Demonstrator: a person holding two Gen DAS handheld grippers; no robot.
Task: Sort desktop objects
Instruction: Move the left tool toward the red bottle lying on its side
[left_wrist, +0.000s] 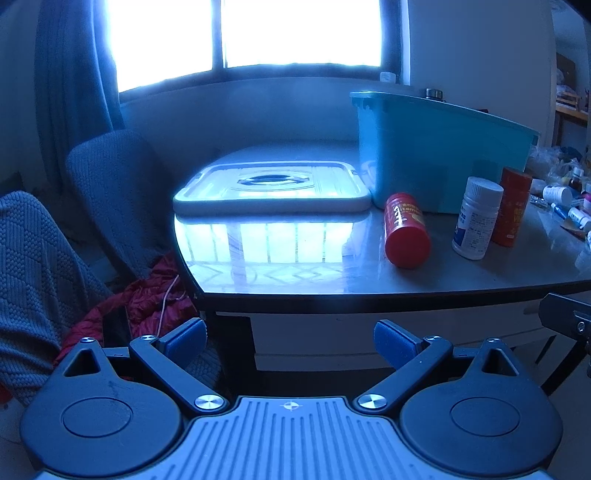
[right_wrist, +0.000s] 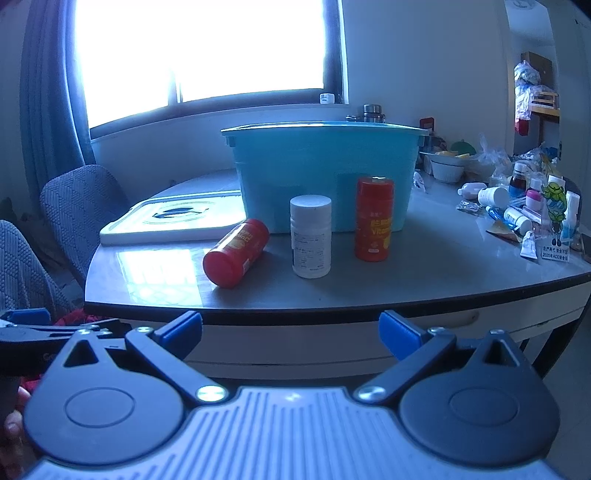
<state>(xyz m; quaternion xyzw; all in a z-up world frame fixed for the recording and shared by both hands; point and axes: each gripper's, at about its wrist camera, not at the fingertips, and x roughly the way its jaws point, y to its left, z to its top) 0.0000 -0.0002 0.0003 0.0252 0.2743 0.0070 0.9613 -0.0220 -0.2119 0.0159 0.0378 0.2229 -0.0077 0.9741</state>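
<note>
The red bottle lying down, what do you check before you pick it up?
1. Red bottle on its side, nothing on top: ok.
2. Right gripper jaws open, empty: ok.
3. Left gripper jaws open, empty: ok.
4. White bottle upright close beside it, may get bumped: not ok.
5. Blue bin has room inside: cannot tell.
6. Lid lies off the bin: ok.
</note>
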